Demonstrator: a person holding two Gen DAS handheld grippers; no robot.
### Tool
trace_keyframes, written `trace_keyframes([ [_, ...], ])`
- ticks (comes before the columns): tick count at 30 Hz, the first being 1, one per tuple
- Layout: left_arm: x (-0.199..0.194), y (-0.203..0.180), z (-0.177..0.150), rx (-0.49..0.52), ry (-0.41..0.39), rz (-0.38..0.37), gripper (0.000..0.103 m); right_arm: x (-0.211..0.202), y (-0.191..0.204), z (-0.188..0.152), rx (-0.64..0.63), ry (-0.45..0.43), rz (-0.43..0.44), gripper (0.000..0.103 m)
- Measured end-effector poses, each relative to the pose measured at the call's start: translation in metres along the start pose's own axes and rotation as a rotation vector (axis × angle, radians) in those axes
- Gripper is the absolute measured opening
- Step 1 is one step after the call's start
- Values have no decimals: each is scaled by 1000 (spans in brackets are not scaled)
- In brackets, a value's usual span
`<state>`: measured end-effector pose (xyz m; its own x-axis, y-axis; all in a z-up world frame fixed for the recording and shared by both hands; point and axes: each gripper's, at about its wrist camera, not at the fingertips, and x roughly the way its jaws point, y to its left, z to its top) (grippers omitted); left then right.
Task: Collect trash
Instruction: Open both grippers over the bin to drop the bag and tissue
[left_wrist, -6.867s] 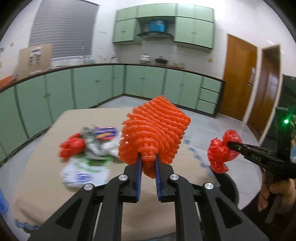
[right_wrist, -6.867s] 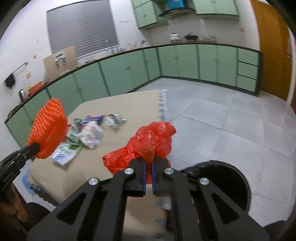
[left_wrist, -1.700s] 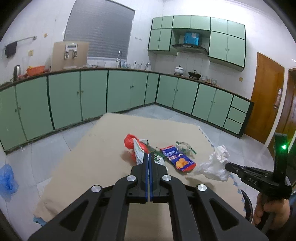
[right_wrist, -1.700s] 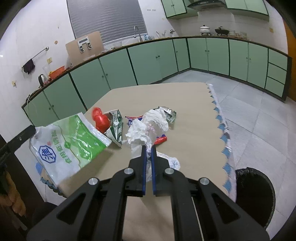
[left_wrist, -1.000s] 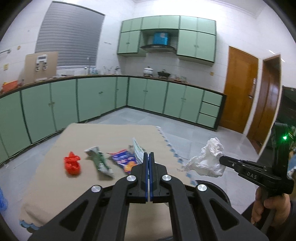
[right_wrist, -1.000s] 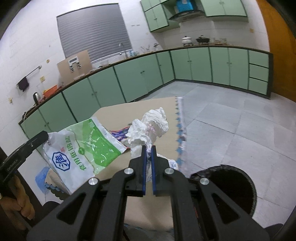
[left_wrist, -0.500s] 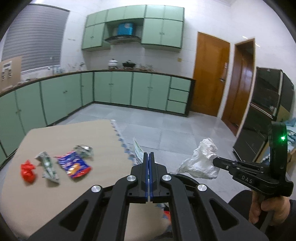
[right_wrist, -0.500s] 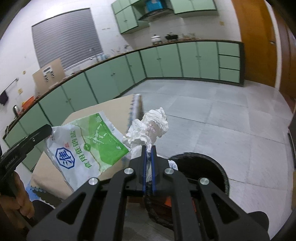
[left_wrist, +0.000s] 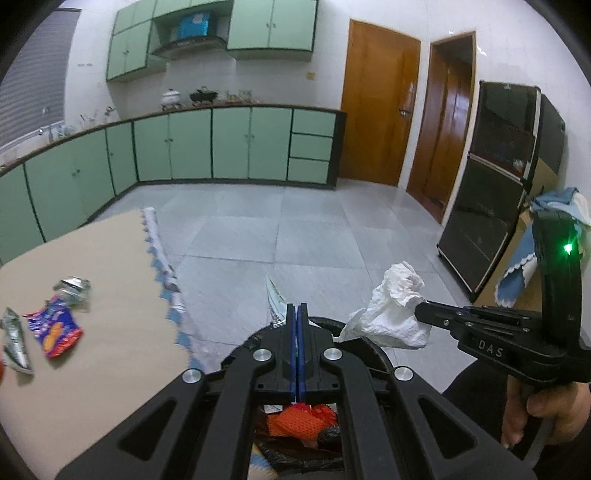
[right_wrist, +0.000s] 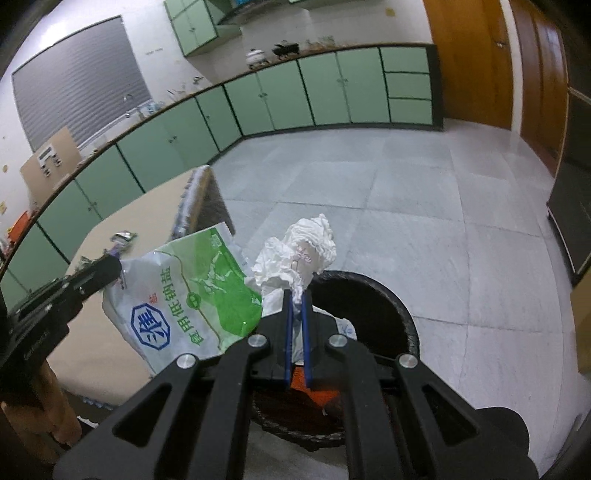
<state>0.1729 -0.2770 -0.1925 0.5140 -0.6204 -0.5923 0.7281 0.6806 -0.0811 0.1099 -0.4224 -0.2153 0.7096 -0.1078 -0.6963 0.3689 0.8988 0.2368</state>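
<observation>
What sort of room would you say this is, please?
Most likely a home kitchen: green cabinets run under a long counter, pots stand on that counter below a range hood, and a sink tap shows by the window.

The left gripper (left_wrist: 297, 306) pointed forward and downward, its 2 blue-padded jaws pressed together on the edge of a green-and-white salt bag (right_wrist: 188, 299). The right gripper (right_wrist: 297, 295) tilted downward too, its jaws nearly together, pinching a crumpled white tissue (right_wrist: 299, 254). A hand (left_wrist: 543, 413) wrapped the right gripper's handle; fingers (right_wrist: 40, 402) of the other hand showed at the left gripper's grip.
</observation>
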Motion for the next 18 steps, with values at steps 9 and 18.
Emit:
trace_keyframes([
  [9,66,-9,-17,17,105,-15,2,56,-24,-7,57,118,-51,10],
  [18,99,-11,-35,3,159,-11,16,59,-28,-7,80,111,-55,24],
])
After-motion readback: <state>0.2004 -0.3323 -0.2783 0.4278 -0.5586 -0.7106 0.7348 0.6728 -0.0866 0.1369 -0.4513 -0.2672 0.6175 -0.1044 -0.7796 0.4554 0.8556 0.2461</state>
